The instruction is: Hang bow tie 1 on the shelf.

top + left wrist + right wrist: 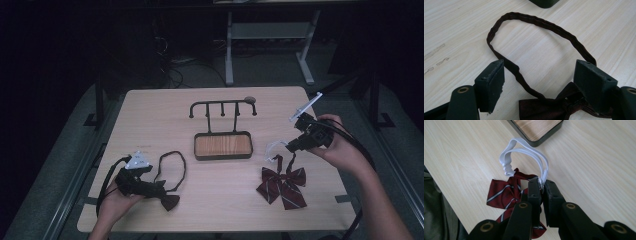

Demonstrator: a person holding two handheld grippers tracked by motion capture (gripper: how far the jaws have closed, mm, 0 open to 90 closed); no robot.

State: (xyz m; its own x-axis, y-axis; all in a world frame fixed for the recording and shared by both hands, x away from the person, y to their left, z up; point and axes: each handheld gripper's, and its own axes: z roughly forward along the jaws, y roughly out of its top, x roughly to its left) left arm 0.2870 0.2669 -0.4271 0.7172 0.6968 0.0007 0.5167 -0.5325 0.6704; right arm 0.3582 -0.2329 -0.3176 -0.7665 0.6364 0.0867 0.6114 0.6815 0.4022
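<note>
Red striped bow tie [281, 185] — hanging below right gripper [289, 145], jaws clamped on its white elastic band [524, 151]; hook rack [222, 106] up-left, nearer than to wide-open left gripper [159, 188].

Showing as black, blocky tools: left gripper [150, 187] carrying a grey three-cornered plate on top, right gripper [290, 146] bearing a pale plate jutting upward. Trailing black cables looping off each body. Ending in two thick, dark jaw blocks apiece, chipped at the pad edges, with brass-ringed screw holes sitting behind them. Forearms going bare, wearing no sleeves.
</note>
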